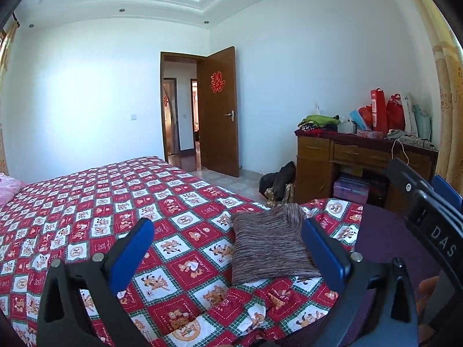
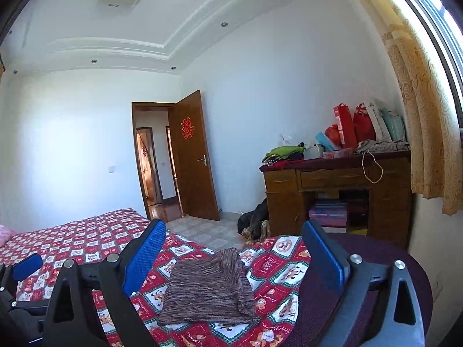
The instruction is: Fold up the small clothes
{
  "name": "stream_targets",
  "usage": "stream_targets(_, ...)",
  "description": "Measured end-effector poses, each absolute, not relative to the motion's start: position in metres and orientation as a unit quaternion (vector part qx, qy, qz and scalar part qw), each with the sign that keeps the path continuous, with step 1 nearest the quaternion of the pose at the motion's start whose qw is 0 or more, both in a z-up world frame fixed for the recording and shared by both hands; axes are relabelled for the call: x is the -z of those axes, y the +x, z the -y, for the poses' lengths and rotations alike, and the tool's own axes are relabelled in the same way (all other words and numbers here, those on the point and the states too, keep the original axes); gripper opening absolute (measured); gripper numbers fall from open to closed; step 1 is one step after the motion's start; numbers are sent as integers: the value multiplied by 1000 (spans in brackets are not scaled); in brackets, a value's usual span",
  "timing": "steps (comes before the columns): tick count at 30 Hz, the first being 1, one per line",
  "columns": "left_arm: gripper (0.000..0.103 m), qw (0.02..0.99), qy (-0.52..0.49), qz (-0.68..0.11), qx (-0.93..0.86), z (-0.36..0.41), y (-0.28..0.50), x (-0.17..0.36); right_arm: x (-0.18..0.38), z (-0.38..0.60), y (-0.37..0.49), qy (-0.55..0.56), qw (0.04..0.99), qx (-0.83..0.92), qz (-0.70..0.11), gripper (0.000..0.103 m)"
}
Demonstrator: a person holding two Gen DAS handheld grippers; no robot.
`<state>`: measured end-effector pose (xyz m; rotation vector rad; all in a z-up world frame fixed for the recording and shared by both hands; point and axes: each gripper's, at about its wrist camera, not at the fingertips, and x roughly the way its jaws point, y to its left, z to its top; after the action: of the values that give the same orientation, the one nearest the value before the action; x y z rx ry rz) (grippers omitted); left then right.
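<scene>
Left gripper (image 1: 228,248) and right gripper (image 2: 234,248) both spread wide, holding nothing, raised clear of the bed (image 1: 95,190). Brown knit garment (image 2: 208,286) lies folded flat on the sheet near the bed corner. Fold looks done; nothing else unfolded visible.

Patterned bed (image 2: 86,240) carries a folded brown knit (image 2: 208,286), perhaps a sweater.

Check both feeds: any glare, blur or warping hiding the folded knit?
Left wrist view: sharp, evenly lit, folded knit clear; door frame bows with fisheye warp. Right wrist view: window blown out at the upper right, dark corners, knit unaffected.
</scene>
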<state>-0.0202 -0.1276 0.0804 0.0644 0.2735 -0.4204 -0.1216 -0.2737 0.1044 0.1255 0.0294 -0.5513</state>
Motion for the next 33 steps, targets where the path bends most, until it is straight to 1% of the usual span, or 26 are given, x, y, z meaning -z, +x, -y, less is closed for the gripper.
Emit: stream_targets(33,103,966,41,-137,213,131,-21,-81,-100,277,-124,70,959,275,-19,96)
